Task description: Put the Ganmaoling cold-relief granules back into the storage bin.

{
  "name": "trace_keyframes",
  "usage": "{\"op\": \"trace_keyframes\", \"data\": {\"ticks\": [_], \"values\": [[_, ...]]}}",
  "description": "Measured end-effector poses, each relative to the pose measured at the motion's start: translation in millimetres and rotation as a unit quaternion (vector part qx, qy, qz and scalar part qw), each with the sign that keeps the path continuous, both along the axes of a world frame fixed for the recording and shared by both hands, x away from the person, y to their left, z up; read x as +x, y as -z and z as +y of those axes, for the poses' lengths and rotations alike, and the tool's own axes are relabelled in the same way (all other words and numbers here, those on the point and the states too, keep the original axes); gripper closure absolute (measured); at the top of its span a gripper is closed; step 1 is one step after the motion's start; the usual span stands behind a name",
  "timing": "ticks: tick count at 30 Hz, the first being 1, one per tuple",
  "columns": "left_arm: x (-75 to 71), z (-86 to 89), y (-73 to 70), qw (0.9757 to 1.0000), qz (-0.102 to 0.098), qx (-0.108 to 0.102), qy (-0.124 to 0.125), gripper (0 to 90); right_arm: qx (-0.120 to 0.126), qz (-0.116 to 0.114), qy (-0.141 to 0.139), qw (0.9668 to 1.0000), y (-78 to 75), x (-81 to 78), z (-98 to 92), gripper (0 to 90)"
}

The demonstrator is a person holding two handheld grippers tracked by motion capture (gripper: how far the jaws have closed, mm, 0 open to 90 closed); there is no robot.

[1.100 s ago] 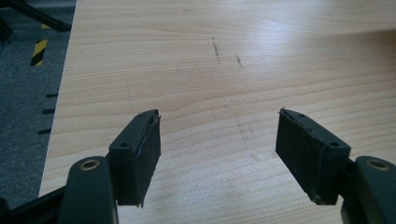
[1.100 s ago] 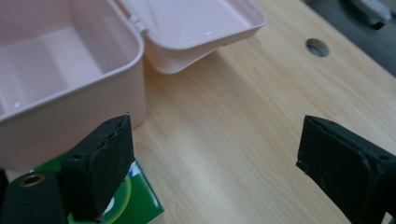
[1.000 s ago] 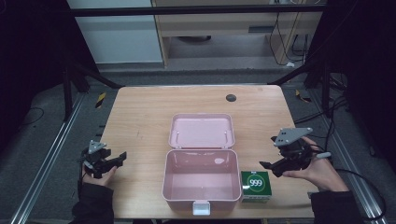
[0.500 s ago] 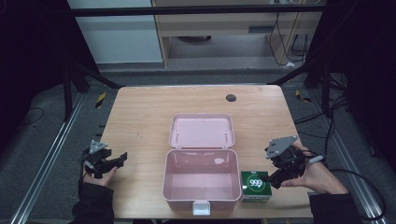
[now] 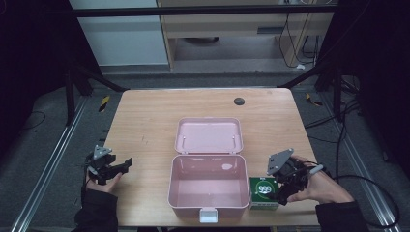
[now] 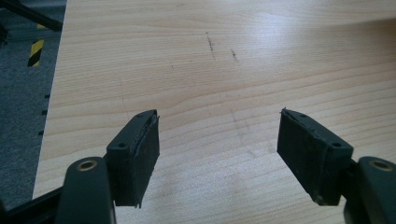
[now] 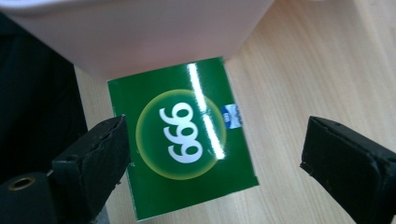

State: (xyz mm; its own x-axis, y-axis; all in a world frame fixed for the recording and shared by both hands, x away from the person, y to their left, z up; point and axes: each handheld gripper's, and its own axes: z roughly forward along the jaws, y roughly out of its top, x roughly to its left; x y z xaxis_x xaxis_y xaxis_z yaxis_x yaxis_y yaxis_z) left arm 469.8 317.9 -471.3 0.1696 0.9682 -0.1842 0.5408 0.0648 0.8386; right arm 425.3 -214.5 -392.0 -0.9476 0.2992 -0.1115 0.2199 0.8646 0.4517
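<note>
Wooden table (image 5: pixel 145 125) on a grey floor, dark frame rails around it, cabinets behind. Green box (image 5: pixel 264 191) with a white "999" in a yellow-green circle lies flat near the table's front edge, right of centre, right beside the right wall of the pink case (image 5: pixel 208 186). Case is open, base empty, lid (image 5: pixel 209 136) laid back flat behind it toward the far side, white latch at the front edge. Right gripper (image 5: pixel 285 186) hangs just over the green box's right side, held by the person's right hand (image 5: pixel 321 186), grey three-cornered plate on top. In the right gripper view its jaws are spread wide, the box (image 7: pixel 184 135) between them, left pad (image 7: pixel 100 151) over the box's edge, other pad over bare wood; contact cannot be told. Pink case wall (image 7: pixel 140 32) sits just behind the box there. Left gripper (image 5: pixel 121 166) sits well apart at the table's left front edge, in the left hand (image 5: pixel 99 181). Left gripper view: jaws wide apart, pads (image 6: pixel 140 149) over bare wood, nothing between them. Small dark round spot (image 5: pixel 239 101) near the far edge.
</note>
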Motion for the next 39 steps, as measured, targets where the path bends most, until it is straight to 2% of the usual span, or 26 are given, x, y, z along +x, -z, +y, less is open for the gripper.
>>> {"op": "trace_keyframes", "data": {"ticks": [7, 23, 28, 39], "values": [[0.1, -0.1, -0.1, 1.0000, -0.001, 0.000, 0.000, 29.0, -0.015, 0.018, -0.019, 0.9995, 9.6, -1.2, 6.5, 6.4], [0.3, -0.9, 0.6, 1.0000, 0.001, 0.002, 0.002, 28.9, -0.038, 0.033, -0.040, 0.9980, 27.9, 0.9, 17.5, 4.7], [0.4, -0.9, 1.0, 1.0000, 0.003, 0.003, 0.004, 28.9, -0.058, 0.040, -0.048, 0.9963, 35.6, 3.3, 22.8, 5.4], [0.5, -1.1, 1.0, 1.0000, 0.003, 0.005, 0.004, 28.9, -0.057, 0.057, -0.048, 0.9956, 49.0, 6.7, 20.7, 8.6]]}}
